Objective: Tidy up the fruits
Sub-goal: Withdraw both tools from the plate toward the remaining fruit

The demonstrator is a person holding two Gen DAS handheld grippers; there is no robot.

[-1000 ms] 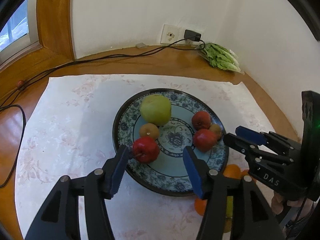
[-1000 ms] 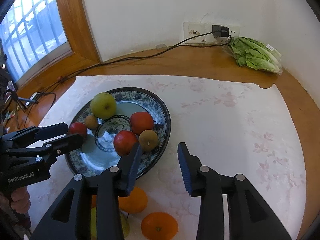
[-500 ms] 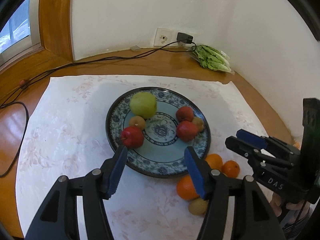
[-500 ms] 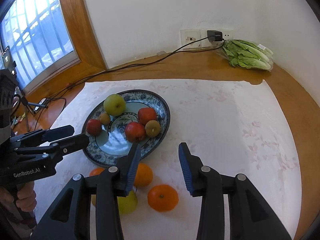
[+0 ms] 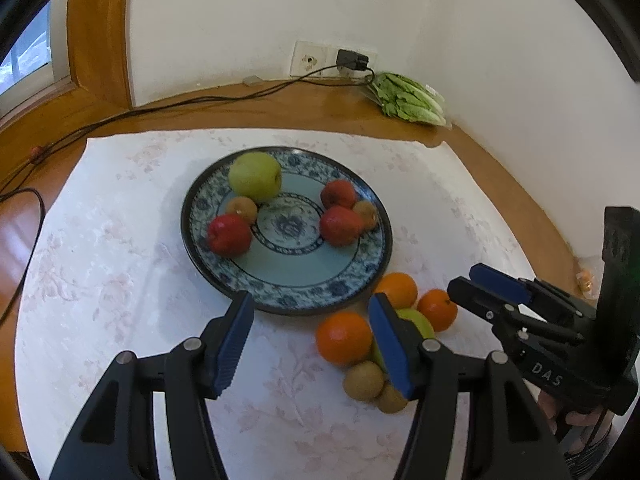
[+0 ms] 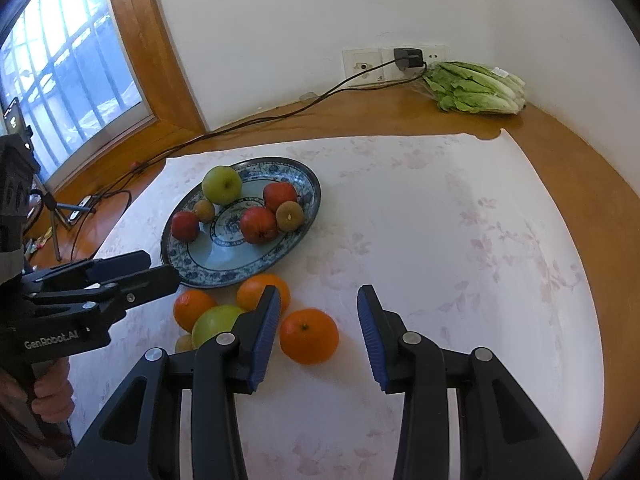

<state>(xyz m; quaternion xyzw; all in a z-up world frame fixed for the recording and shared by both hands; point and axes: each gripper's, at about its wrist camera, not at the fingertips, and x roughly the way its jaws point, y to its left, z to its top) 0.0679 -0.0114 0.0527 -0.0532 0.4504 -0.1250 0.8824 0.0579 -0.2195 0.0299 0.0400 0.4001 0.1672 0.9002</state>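
A blue patterned plate (image 5: pixel 296 284) (image 6: pixel 304 184) holds a green apple (image 5: pixel 255 176), three red apples (image 5: pixel 229 235) and two small brown fruits (image 5: pixel 243 209). Beside its near rim on the cloth lie three oranges (image 5: pixel 344 338) (image 6: pixel 309 341), a green apple (image 6: pixel 214 322) and small brown fruits (image 5: pixel 364 380). My left gripper (image 5: pixel 310 340) is open and empty above the cloth just in front of the plate. My right gripper (image 6: pixel 316 332) is open and empty, above the nearest orange.
A white floral cloth (image 6: pixel 460 240) covers the wooden table (image 6: pixel 580 184). A bag of lettuce (image 6: pixel 476 86) lies at the back corner by a wall socket (image 6: pixel 408 58); cables (image 5: pixel 200 100) run along the back. A window (image 6: pixel 60 68) is at left.
Both grippers have drawn back and up from the plate, so the loose oranges, green apple and brown fruits in front of the plate came into view. Both stayed open.
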